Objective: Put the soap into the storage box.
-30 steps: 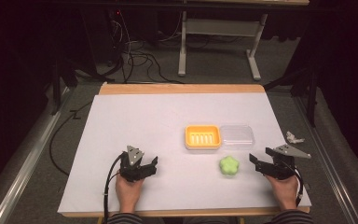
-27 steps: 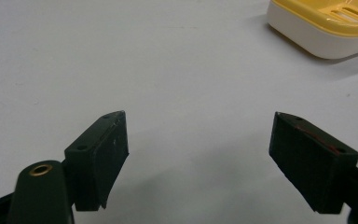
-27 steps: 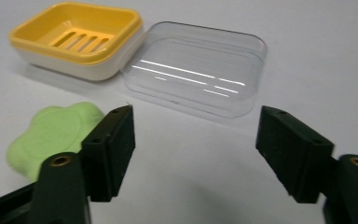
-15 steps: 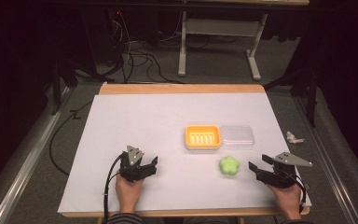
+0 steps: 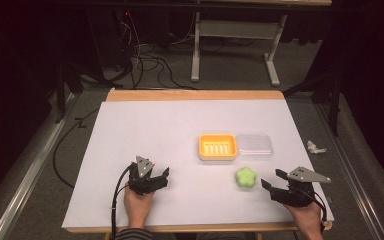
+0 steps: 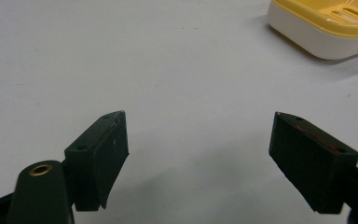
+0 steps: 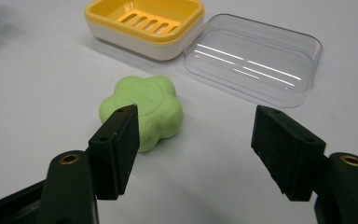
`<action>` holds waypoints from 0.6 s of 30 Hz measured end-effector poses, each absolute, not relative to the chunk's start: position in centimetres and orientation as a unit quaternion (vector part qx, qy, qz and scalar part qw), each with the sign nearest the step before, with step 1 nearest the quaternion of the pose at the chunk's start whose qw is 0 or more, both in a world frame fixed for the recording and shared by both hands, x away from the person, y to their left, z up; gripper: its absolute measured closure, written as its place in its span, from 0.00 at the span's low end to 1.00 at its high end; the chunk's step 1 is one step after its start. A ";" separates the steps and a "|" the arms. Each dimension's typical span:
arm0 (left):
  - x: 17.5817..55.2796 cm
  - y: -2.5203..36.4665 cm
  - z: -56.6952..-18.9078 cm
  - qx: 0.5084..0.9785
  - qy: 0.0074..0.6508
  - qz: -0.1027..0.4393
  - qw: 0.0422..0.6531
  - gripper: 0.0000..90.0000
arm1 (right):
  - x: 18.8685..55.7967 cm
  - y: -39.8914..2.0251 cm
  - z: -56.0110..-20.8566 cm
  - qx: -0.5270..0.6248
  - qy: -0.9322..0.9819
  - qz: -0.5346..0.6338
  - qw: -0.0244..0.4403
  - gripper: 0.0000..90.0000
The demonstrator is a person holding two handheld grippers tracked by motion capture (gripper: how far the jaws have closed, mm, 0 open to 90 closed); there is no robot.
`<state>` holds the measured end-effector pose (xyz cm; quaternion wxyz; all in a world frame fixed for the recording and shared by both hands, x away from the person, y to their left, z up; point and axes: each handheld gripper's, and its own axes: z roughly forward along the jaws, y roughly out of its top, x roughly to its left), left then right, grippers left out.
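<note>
A green flower-shaped soap [image 5: 246, 177] [image 7: 144, 109] lies on the white table sheet. Behind it stand a yellow soap dish [image 5: 217, 146] [image 7: 144, 25] [image 6: 326, 28] and its clear lid [image 5: 253, 145] [image 7: 256, 58], side by side. My right gripper [image 5: 271, 178] [image 7: 198, 126] is just right of the soap, pointing at it. Its jaws stand apart, have just opened a little, and hold nothing; the soap lies ahead of the left jaw. My left gripper [image 5: 164, 178] [image 6: 200, 135] rests open at the near left over bare sheet.
The wooden table edge [image 5: 195, 95] runs along the far side. A crumpled white scrap [image 5: 316, 147] lies on the floor to the right. Cables [image 5: 150, 65] and the legs of another table [image 5: 196, 55] are beyond the table.
My right gripper has drawn back a little toward the near table edge, away from the soap. The left gripper, the soap, the dish and the lid have stayed put.
</note>
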<state>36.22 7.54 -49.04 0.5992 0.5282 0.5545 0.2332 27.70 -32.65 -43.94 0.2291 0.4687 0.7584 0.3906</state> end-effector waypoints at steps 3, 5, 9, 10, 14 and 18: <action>36.2 7.5 -49.1 0.529 0.554 0.234 0.599 0.23 | 27.6 -32.4 -43.9 0.458 0.765 0.390 0.229 0.37; 36.2 7.6 -49.1 0.530 0.554 0.234 0.598 0.23 | 27.4 -32.0 -43.8 0.457 0.767 0.392 0.222 0.36; 36.2 7.5 -49.0 0.528 0.554 0.233 0.599 0.23 | 27.3 -31.3 -43.8 0.451 0.774 0.387 0.217 0.34; 36.2 7.5 -49.0 0.528 0.554 0.233 0.599 0.23 | 27.3 -31.3 -43.8 0.451 0.774 0.387 0.217 0.34; 36.2 7.5 -49.1 0.529 0.554 0.233 0.599 0.23 | 27.4 -30.7 -43.9 0.445 0.782 0.380 0.212 0.31; 36.3 7.5 -49.1 0.529 0.555 0.234 0.598 0.23 | 27.7 -30.1 -44.2 0.438 0.791 0.374 0.205 0.28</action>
